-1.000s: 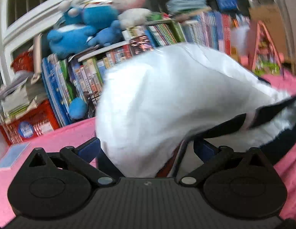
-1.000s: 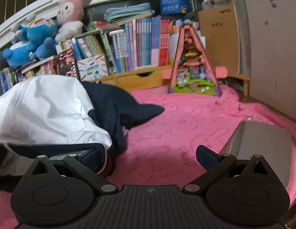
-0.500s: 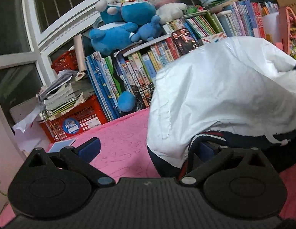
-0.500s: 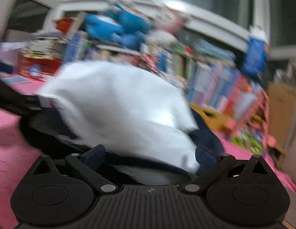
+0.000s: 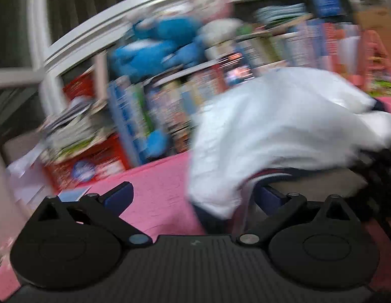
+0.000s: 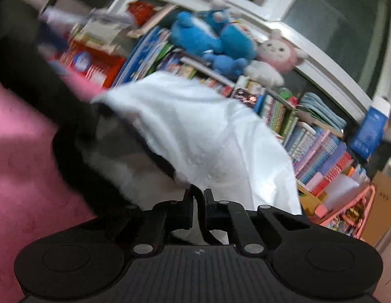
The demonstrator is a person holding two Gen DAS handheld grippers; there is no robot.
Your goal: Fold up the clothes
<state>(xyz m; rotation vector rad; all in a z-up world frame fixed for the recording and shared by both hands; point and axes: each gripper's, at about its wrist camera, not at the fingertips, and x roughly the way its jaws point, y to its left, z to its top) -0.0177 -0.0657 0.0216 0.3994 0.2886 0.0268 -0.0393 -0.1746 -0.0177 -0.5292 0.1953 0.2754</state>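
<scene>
A white garment (image 5: 271, 131) with a dark navy lining and a striped hem lies bunched on the pink blanket (image 5: 157, 184). My left gripper (image 5: 193, 197) is open. The garment's hem hangs in front of its right finger (image 5: 268, 198), and the left finger stands over bare blanket. In the right wrist view, tilted by a rolled wrist, the garment (image 6: 208, 131) fills the middle. My right gripper (image 6: 198, 197) is shut on the dark hem at the garment's near edge. Both views are blurred by motion.
Behind the garment stands a bookshelf (image 6: 321, 151) packed with books, with blue plush toys (image 6: 215, 43) and a pink plush toy (image 6: 278, 53) on top. A red basket (image 5: 94, 161) of papers stands at the left. A dark blurred shape (image 6: 21, 58) crosses the right wrist view's upper left.
My right gripper swung left from the open blanket to the garment, rolled, and shut on its hem. The left gripper stayed open and shifted slightly beside the garment.
</scene>
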